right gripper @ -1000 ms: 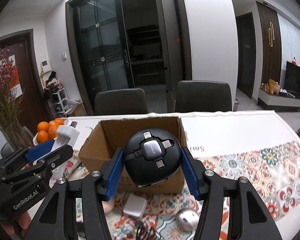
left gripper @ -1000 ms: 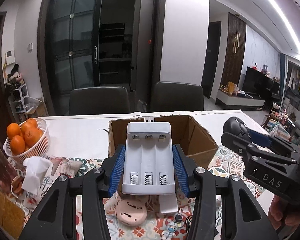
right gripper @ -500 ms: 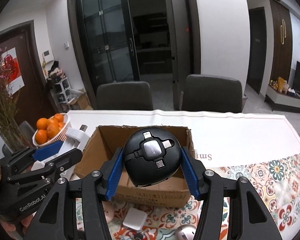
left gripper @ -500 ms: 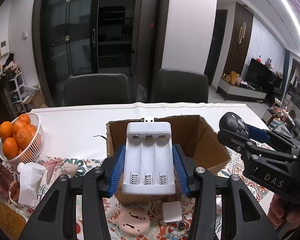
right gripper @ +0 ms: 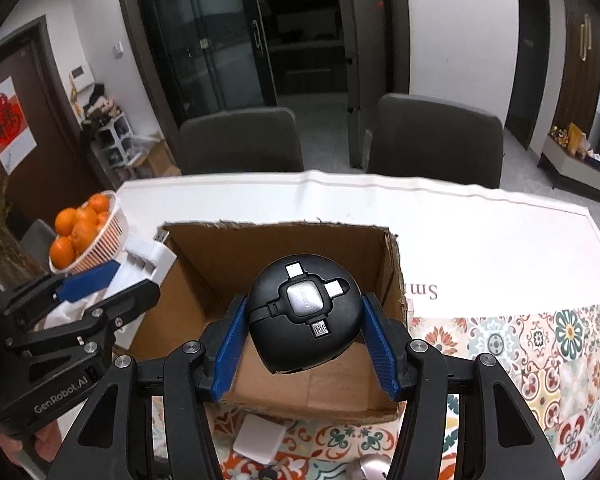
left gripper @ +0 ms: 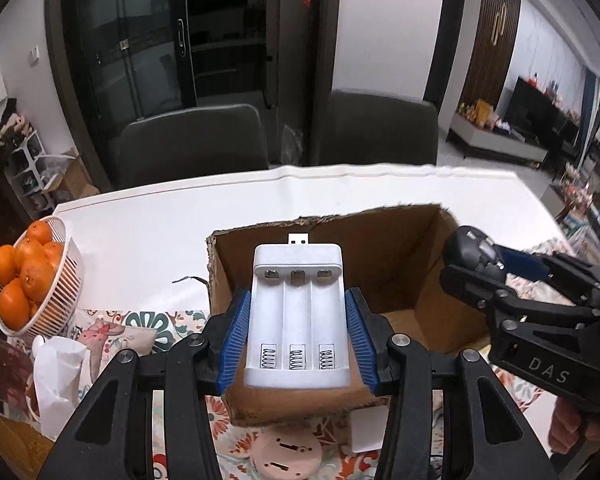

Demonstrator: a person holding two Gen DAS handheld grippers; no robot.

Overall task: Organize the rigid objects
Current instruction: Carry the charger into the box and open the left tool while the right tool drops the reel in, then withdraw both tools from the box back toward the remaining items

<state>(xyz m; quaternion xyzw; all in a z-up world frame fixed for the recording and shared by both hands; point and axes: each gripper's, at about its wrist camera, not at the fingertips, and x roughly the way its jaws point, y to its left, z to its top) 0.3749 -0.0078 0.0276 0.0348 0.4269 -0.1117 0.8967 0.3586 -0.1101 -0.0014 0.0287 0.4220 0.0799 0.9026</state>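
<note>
Left wrist view: both grippers hold loads above the open cardboard box [left gripper: 400, 264].

The left gripper [left gripper: 296, 336] clamps a white battery charger [left gripper: 297, 316] over the box's near-left wall; the right gripper [right gripper: 304, 340] grips a round black cable adapter [right gripper: 304, 312] over its near edge. The box floor shows bare cardboard. A white basket [left gripper: 56, 292] of oranges [left gripper: 24, 272] stands well left, white tabletop [left gripper: 148, 240] beyond.

The charger [left gripper: 298, 314] hid part of the box [left gripper: 396, 248]. The bottom edge cut off a pink disc [left gripper: 286, 454] and a mouse [right gripper: 370, 470].
</note>
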